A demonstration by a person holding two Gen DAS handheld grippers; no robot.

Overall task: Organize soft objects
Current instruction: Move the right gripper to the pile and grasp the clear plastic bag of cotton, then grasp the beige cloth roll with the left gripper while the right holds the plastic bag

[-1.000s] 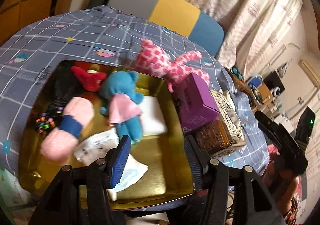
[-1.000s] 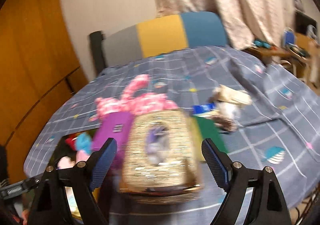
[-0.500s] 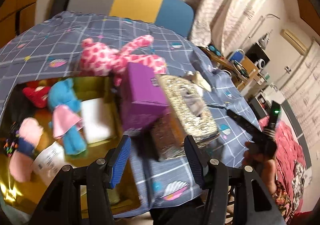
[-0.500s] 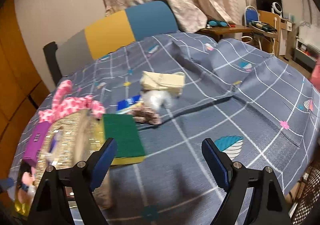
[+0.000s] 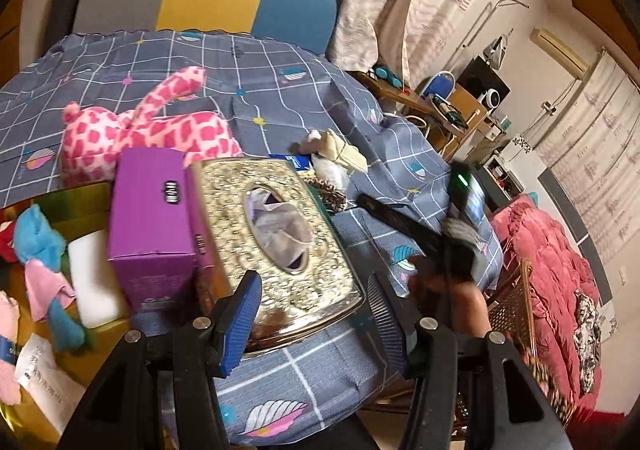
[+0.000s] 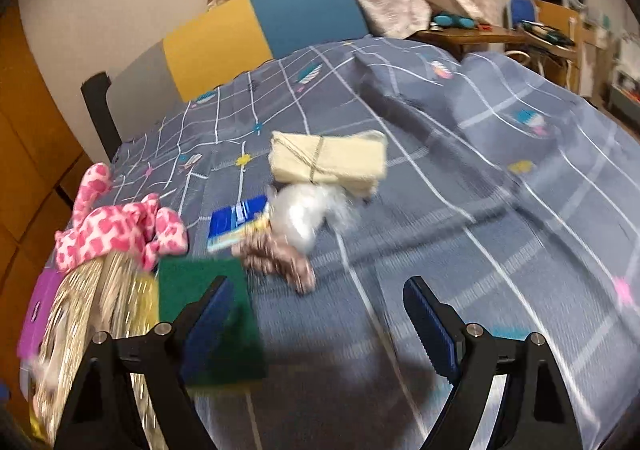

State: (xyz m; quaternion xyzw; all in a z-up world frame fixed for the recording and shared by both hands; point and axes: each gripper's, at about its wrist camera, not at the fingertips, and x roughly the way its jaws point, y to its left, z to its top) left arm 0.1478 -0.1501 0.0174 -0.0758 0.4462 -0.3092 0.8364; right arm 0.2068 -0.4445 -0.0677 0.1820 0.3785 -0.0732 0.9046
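- My right gripper (image 6: 316,324) stands wide apart with nothing between its blue pads, hovering over the grey checked bedcover (image 6: 500,217).
- My left gripper (image 5: 316,324) is half-spread and empty too — below it sits the glittery gold tissue box (image 5: 276,234), with a purple box (image 5: 154,217) touching its side.
- Ahead of the right gripper lies a loose cluster: a green scouring sponge (image 6: 208,306) nearest, a brown fuzzy piece (image 6: 280,264), a white fluffy tuft (image 6: 304,215), and a tied bundle of cream cloths (image 6: 328,161).
- I judge these light and squashy — the bundle should lift best across its string-tied middle, the sponge by its edges.
- The pink spotted plush (image 5: 148,133) rests behind the boxes, near the gold tray (image 5: 80,189) that holds other toys.
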